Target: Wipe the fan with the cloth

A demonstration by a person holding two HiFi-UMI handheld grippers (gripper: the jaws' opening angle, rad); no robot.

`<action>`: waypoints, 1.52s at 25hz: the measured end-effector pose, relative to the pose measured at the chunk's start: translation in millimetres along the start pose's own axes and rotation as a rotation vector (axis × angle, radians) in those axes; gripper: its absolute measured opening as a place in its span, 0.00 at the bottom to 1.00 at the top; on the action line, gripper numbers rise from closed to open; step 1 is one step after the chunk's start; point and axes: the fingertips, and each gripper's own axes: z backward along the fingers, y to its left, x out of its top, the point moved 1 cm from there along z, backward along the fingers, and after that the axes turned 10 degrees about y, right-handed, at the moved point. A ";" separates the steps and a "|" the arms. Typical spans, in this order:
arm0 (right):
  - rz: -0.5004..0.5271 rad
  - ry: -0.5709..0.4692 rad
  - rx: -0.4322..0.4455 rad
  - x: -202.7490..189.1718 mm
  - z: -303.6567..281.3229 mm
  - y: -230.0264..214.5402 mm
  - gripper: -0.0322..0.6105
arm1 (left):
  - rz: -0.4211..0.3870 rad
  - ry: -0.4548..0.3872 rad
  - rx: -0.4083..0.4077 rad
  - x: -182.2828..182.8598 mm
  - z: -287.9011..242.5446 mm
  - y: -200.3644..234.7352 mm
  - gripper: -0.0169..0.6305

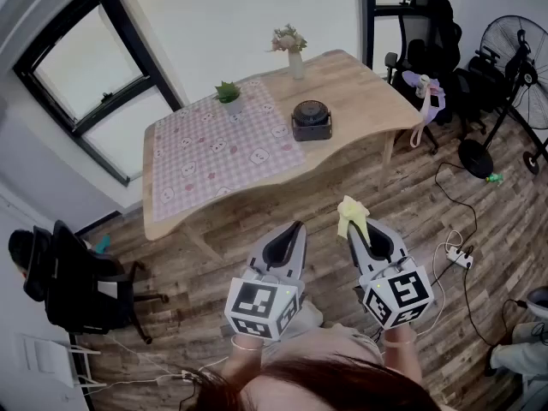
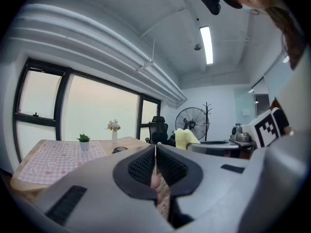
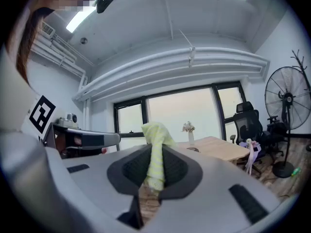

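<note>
A small black desk fan (image 1: 311, 120) stands on the wooden table (image 1: 360, 92), at the edge of a pink checked tablecloth (image 1: 214, 148). Both grippers are held over the floor, well short of the table. My right gripper (image 1: 354, 229) is shut on a yellow cloth (image 1: 351, 212), which sticks up out of its jaws (image 3: 156, 144). My left gripper (image 1: 297, 227) is shut with nothing in it, its pads pressed together (image 2: 155, 152). In the left gripper view the cloth (image 2: 184, 138) shows off to the right and the desk fan (image 2: 119, 150) is small and far.
A potted plant (image 1: 228, 93) and a vase of flowers (image 1: 291, 45) stand on the table. A tall pedestal fan (image 1: 518, 58) and office chairs (image 1: 428, 24) are at the right, another chair (image 1: 68, 281) at the left. Cables and a power strip (image 1: 458, 257) lie on the wooden floor.
</note>
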 end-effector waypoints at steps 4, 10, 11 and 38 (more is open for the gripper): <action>0.010 -0.003 -0.002 8.1 -12.6 5.8 0.12 | -0.011 -0.002 0.001 5.9 -1.9 15.5 0.05; -0.013 -0.003 -0.010 15.1 -31.9 3.0 0.12 | -0.002 -0.009 -0.007 14.8 -12.2 36.9 0.05; -0.008 0.001 -0.014 15.7 -35.7 2.8 0.12 | -0.001 -0.010 -0.011 15.6 -13.7 40.3 0.05; 0.017 0.015 -0.154 39.7 -128.7 32.3 0.13 | -0.029 -0.018 -0.124 21.2 -34.8 145.9 0.05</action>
